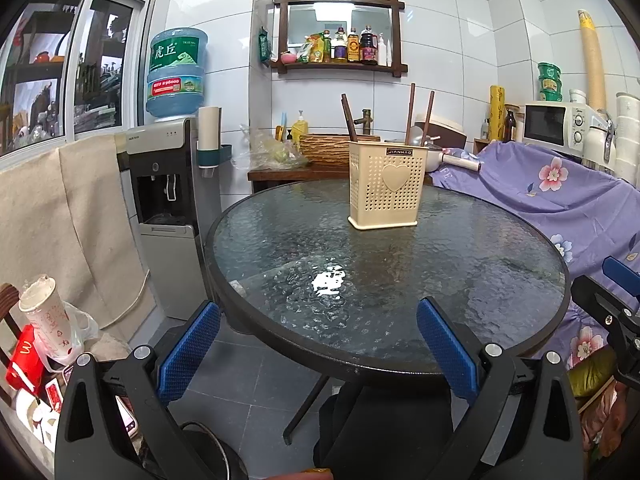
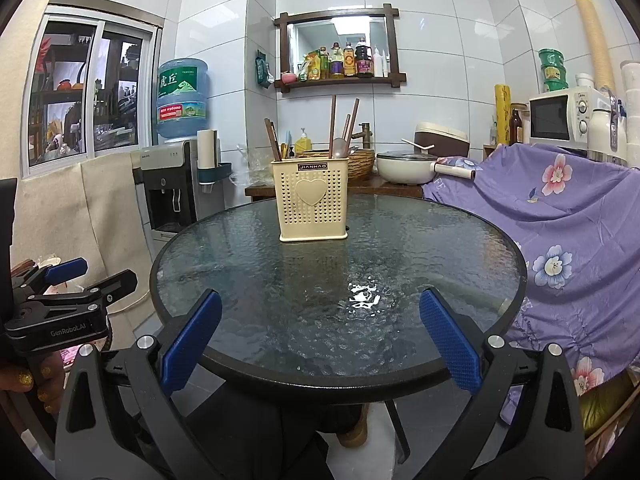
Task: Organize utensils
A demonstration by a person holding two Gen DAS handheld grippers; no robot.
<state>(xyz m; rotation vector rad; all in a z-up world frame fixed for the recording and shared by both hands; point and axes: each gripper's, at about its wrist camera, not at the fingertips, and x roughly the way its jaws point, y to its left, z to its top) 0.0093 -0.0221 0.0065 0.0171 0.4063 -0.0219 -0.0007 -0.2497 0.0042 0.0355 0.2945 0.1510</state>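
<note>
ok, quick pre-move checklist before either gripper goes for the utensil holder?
1. Left gripper open and empty: ok.
2. Right gripper open and empty: ok.
3. Cream utensil holder upright on the round glass table: ok.
4. Chopsticks and a spoon standing in the holder: ok; which compartment each sits in: cannot tell.
5. Loose utensils left on the glass: none seen in either view, ok.
6. Path from both grippers to the holder free of objects: ok.
</note>
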